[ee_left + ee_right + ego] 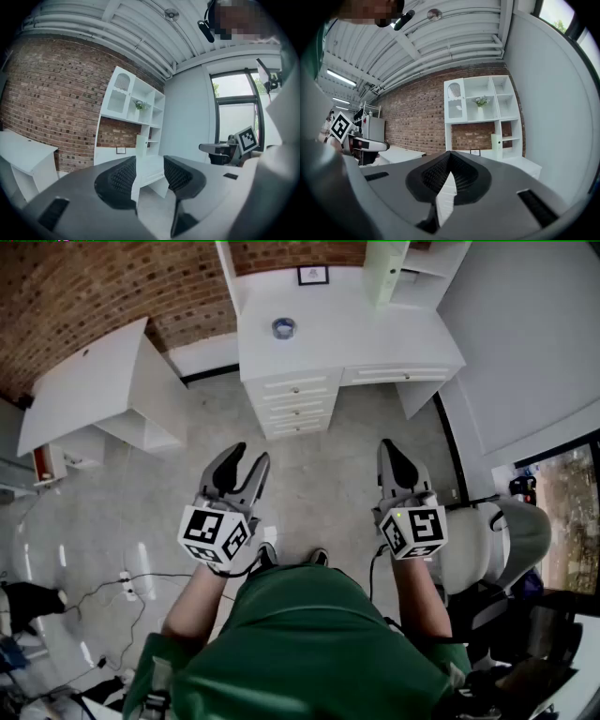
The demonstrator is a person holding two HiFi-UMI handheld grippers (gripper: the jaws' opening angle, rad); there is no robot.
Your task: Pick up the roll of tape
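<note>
The roll of tape (pixel 284 328) lies flat on the white desk (pixel 375 334), toward its left side, behind the drawers (pixel 298 404). I hold both tools well short of it, over the floor (pixel 309 493): my left gripper (pixel 249 457) spread and empty, my right gripper (pixel 387 448) pressed together on nothing.

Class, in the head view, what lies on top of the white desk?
A roll of tape lies on the desk, with a small framed picture and a tall pale box at the back. The drawers are shut, so their contents are hidden.
</note>
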